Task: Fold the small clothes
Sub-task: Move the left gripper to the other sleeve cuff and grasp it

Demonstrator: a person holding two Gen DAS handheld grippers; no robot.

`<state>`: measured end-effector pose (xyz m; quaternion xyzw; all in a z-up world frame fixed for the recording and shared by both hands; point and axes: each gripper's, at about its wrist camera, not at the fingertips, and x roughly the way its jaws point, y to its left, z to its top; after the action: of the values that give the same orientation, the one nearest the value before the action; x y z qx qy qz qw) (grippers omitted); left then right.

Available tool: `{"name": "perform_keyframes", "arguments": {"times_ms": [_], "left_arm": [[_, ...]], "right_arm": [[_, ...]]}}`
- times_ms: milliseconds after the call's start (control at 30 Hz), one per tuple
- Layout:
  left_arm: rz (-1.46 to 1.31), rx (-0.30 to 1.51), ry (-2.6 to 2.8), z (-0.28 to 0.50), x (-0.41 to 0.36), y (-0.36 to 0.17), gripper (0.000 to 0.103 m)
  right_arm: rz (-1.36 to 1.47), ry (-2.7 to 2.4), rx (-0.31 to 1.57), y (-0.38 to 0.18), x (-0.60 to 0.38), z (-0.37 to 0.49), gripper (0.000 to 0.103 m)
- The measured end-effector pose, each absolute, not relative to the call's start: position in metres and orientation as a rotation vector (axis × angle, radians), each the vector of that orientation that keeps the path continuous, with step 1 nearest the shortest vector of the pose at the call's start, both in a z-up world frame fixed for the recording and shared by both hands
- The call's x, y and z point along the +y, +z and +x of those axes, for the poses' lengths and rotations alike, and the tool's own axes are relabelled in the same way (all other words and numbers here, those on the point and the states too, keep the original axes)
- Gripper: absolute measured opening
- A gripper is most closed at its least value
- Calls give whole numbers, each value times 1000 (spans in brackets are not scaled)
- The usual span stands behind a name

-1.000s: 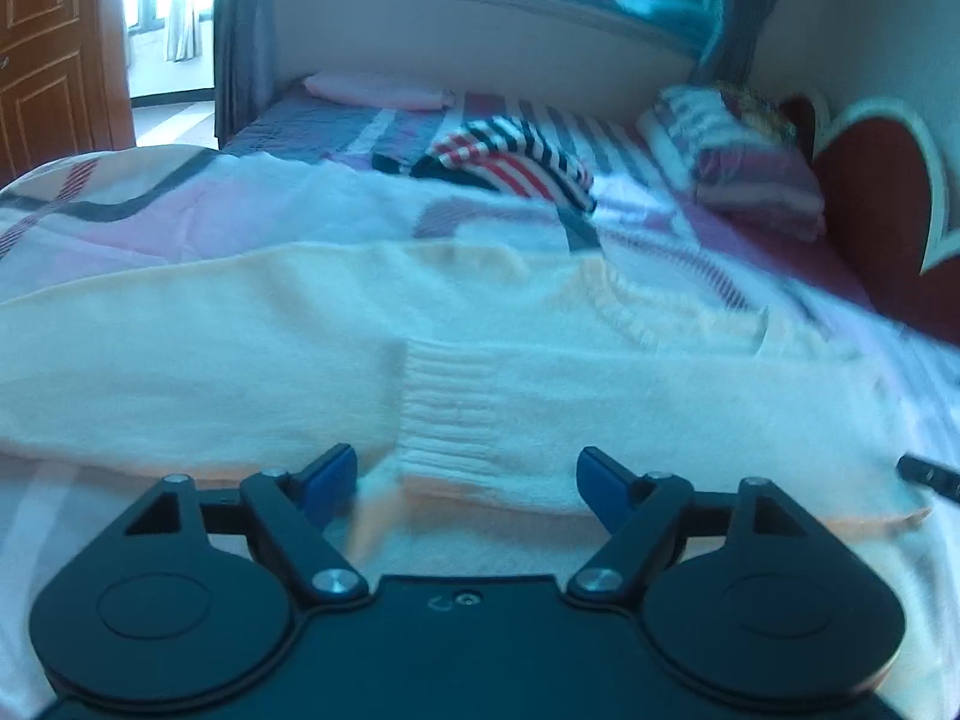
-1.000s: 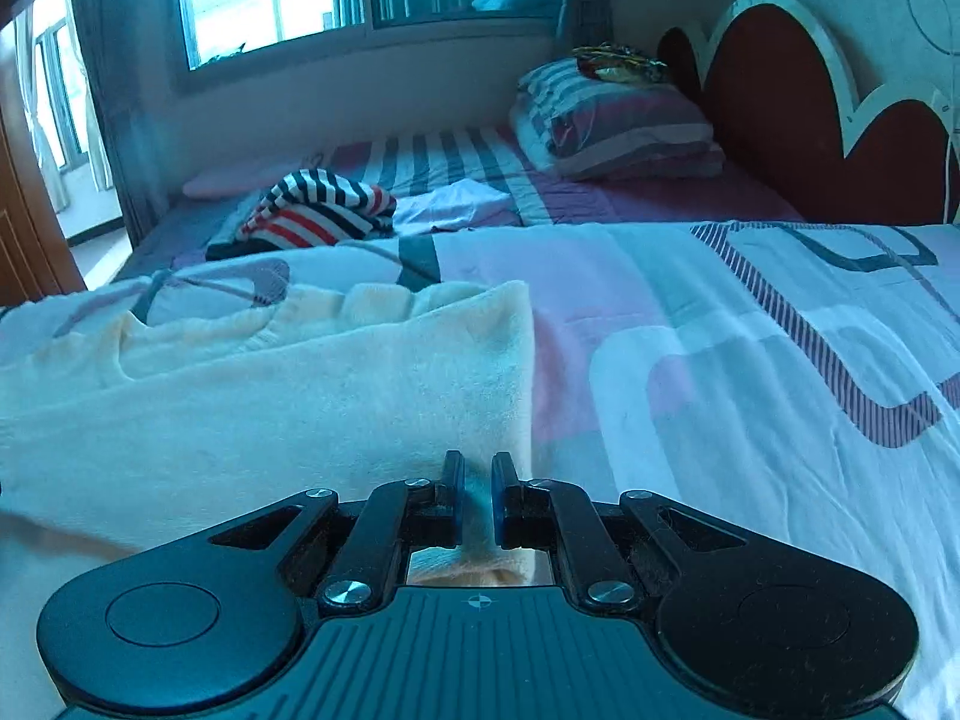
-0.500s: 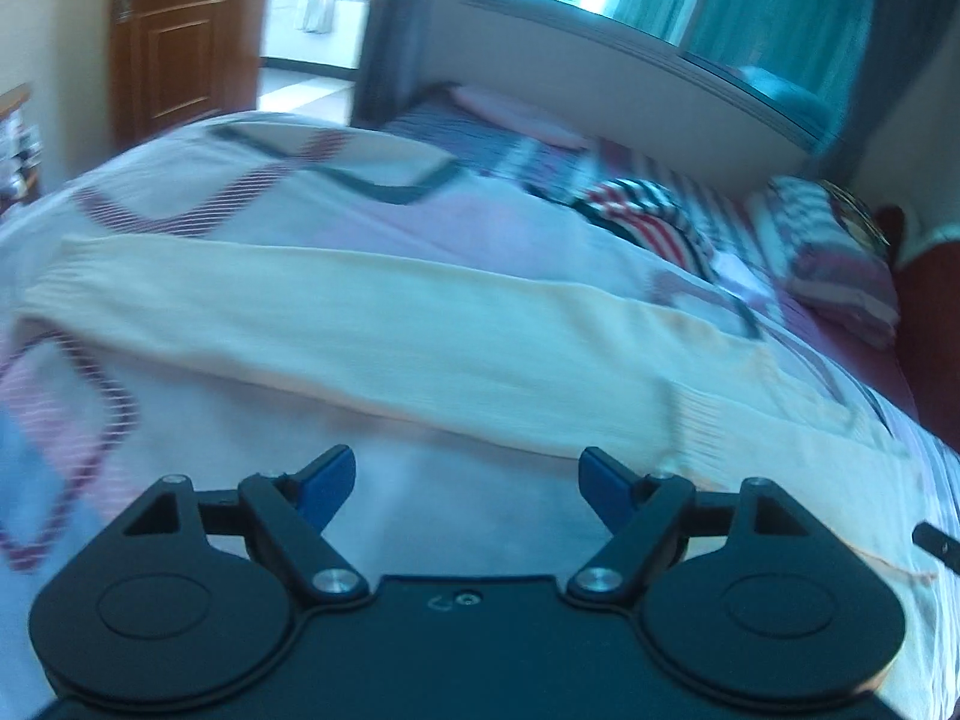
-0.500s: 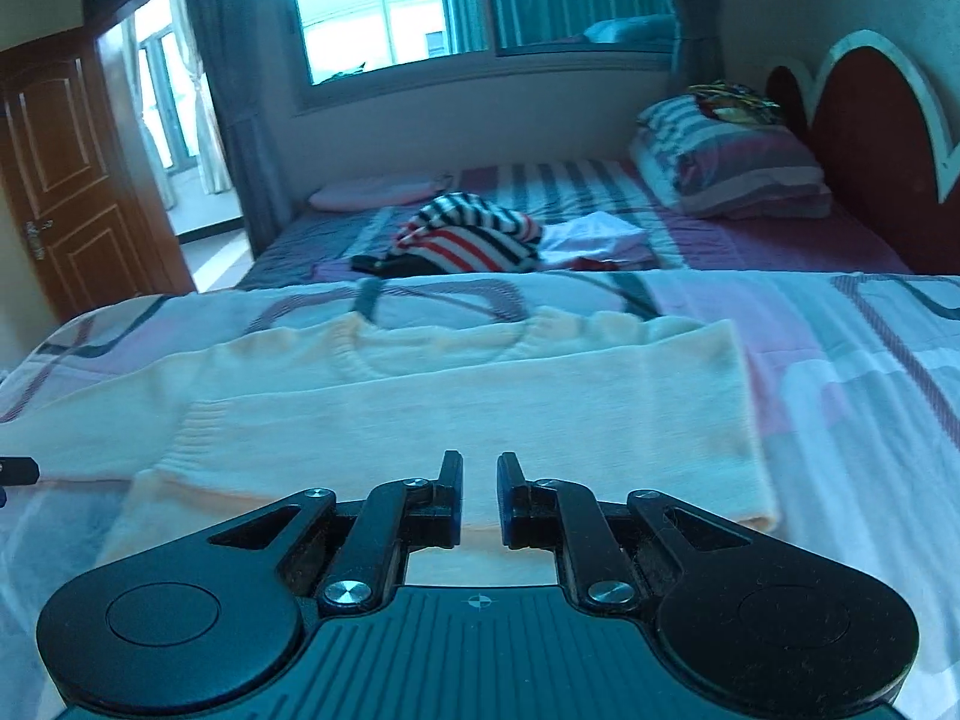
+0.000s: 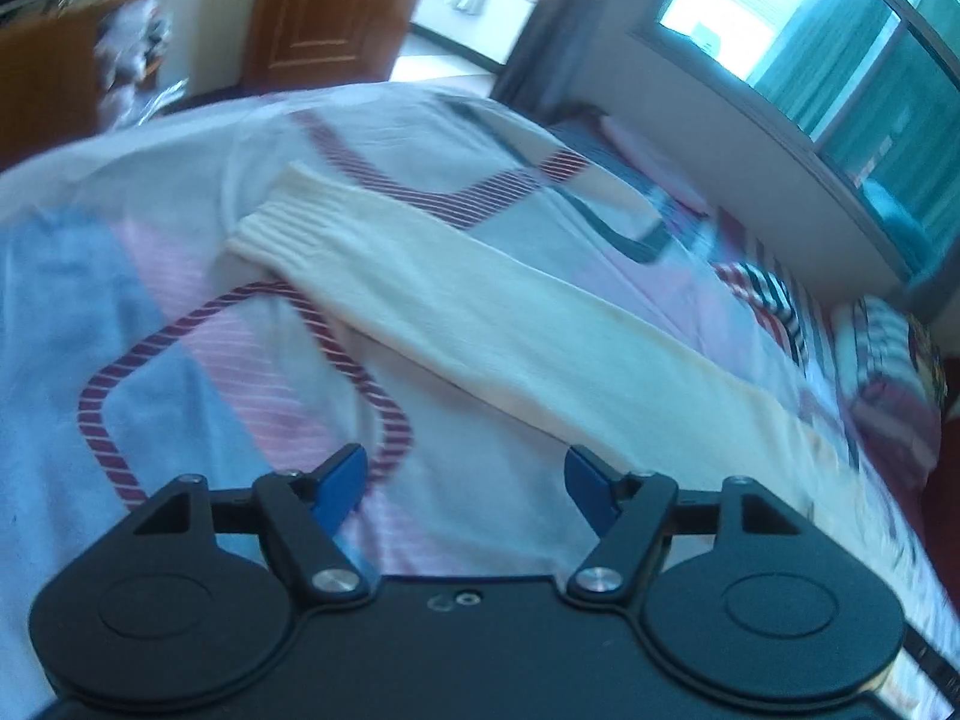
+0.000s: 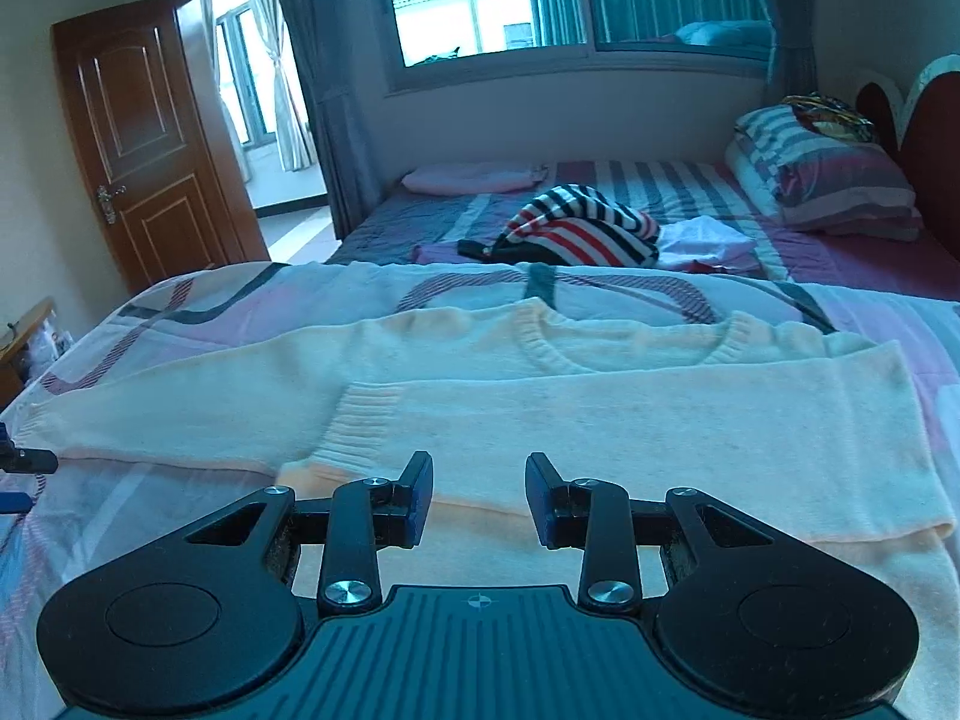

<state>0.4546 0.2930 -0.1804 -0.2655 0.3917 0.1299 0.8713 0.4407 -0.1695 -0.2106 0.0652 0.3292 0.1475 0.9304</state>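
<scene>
Hovering with jaws wide and empty, the left gripper (image 5: pixel 465 480) lines up on the outstretched sleeve (image 5: pixel 456 306); right gripper (image 6: pixel 478 498), parted and empty, waits over the cream sweater (image 6: pixel 600 420) on the bed (image 6: pixel 240 306).

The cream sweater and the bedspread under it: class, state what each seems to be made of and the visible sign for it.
Cream sweater: seemingly knitted yarn, wool or cotton unclear; soft matt surface, with ribbing at the cuff and neckline.
Bedspread: seemingly thin woven cloth with a printed pattern; it lies smooth, with flat blocks and striped bands of colour. The fibre cannot be told.
</scene>
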Motion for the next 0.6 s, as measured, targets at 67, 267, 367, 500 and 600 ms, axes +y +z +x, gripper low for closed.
{"name": "perform_keyframes", "arguments": {"times_ms": [67,267,367,500,600], "left_arm": [[-600,810,269,457,304,-185,70],[-718,743,258,466,323,-195,71],[-745,712,257,473,328,-197,71],[-757,675,284,482,333,-201,50],[-768,668,301,485,338,-204,29]], "right_arm": [[131,313,677,-212,-162,445,34],[114,321,682,-217,-145,455,34],[110,313,693,-222,-140,463,34],[106,305,701,-227,-134,474,34],[101,302,709,-232,-128,481,34]]}}
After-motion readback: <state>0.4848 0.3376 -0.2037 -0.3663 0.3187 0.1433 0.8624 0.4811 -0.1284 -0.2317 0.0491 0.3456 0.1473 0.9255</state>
